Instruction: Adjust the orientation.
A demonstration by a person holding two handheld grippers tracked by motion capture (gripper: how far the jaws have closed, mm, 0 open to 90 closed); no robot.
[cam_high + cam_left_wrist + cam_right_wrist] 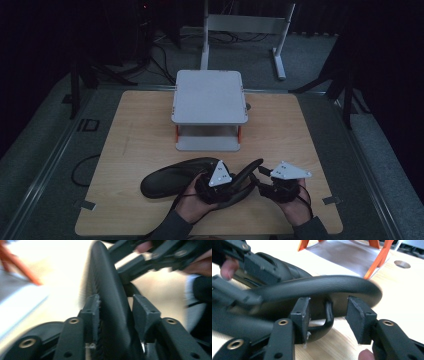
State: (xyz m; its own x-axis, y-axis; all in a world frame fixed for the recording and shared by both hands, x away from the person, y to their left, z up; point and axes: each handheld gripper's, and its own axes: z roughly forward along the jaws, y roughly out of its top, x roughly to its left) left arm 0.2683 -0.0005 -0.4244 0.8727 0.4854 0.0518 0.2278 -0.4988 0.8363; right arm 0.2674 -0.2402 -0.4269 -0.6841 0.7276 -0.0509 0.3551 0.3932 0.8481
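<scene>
Gripping the upright shoe [110,290] across its sole, my left claw [115,300] is standing partly closed, one pad pressing the ribbed underside and the other meeting the smooth face. I am holding the shoe on edge here so that its curved rim is turning toward my other hand. My right claw [328,301] is waiting partly open around a narrow black band [328,315] of the same shoe; the band is sitting beside one pad and apart from the other, so nothing is being squeezed there yet. I judge this second hold is meant to steady the floppy far end. The shoe is resting at the near edge of the table [135,135], between my two hands. Its mate, the flat shoe [170,180], is lying just beside it. Farther out, the two-tier rack [210,97] is standing mid-table, probably the destination for both.
</scene>
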